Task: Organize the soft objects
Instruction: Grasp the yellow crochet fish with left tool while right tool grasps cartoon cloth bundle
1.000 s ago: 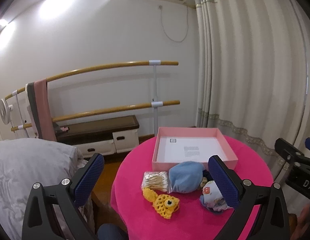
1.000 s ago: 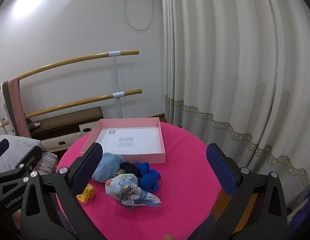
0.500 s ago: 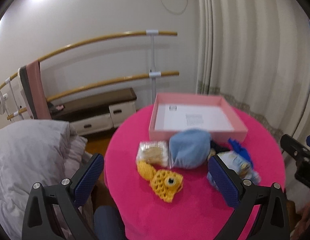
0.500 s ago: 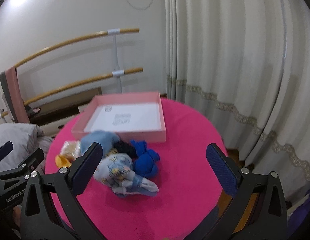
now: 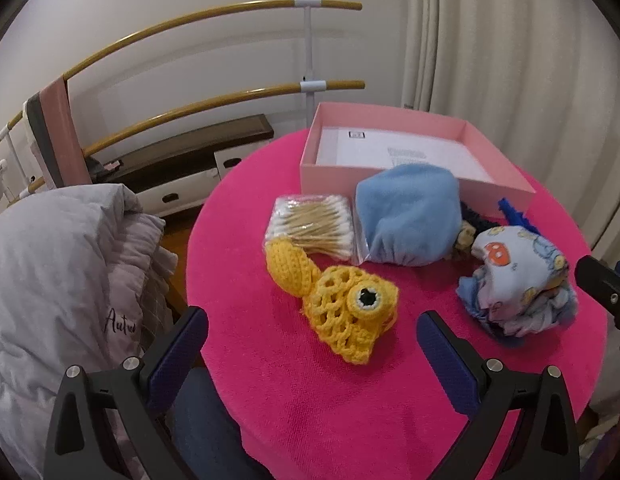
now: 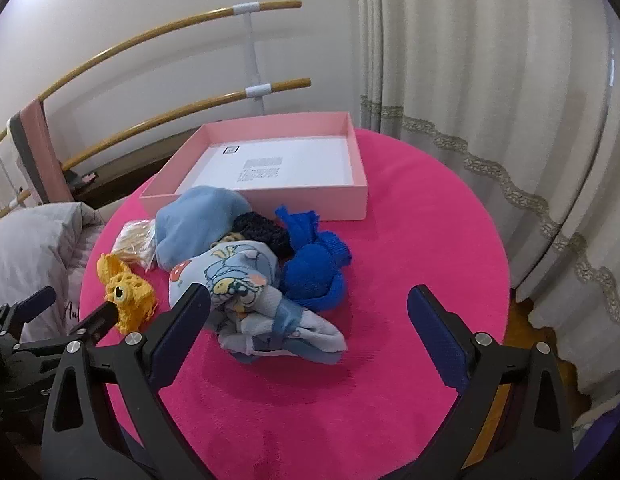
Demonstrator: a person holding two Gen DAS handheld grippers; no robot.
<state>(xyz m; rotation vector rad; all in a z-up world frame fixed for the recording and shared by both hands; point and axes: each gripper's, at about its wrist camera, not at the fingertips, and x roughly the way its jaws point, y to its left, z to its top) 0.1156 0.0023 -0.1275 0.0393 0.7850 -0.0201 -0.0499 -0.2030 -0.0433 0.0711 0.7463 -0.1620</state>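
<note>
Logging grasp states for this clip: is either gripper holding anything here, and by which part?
Nothing is held. The left gripper and right gripper are both open above the table; the yellow crochet fish and patterned cloth bundle lie ungrasped.

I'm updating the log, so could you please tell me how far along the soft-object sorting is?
Nothing looks done yet: the pink box holds only a printed sheet. Nothing is in hand; the left gripper and right gripper are both open above the table. Left to sort: the yellow crochet toy, light blue bundle, patterned cloth, blue knit piece and dark knit piece.
</note>
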